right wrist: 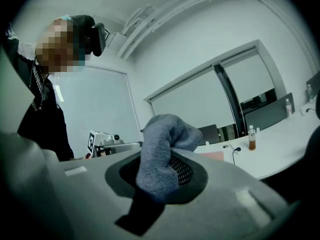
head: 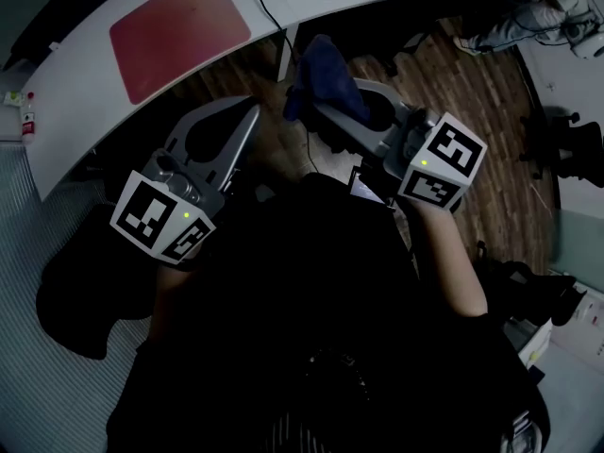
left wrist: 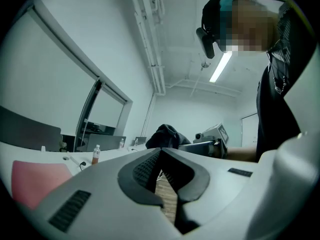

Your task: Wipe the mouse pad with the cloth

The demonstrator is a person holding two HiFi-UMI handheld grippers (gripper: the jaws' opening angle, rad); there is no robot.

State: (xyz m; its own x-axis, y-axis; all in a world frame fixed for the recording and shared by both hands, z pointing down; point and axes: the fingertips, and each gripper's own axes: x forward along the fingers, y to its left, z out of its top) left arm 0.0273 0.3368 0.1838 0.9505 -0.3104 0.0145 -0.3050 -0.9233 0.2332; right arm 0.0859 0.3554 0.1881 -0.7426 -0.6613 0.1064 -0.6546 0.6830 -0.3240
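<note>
Currently the right gripper (head: 319, 109) clamps a bunched blue-grey cloth (right wrist: 161, 151) over the wood floor (head: 472, 111), well apart from the desk (head: 85, 111). The left gripper (head: 253, 111) is closed and empty. The red mouse pad (head: 179, 31) lies flat on the desk, unheld. Wiping could shove it sideways, and the thin pinch might let the cloth slip.

Black top (head: 311, 328); grey left claw (head: 251, 111) and right claw (head: 321, 113), each with a black-and-white marker cube (head: 160, 217).

mouse pad (right wrist: 214, 155) largely behind the cloth (right wrist: 160, 154) in the right gripper view; bottle (right wrist: 252, 138) label illegibly small
</note>
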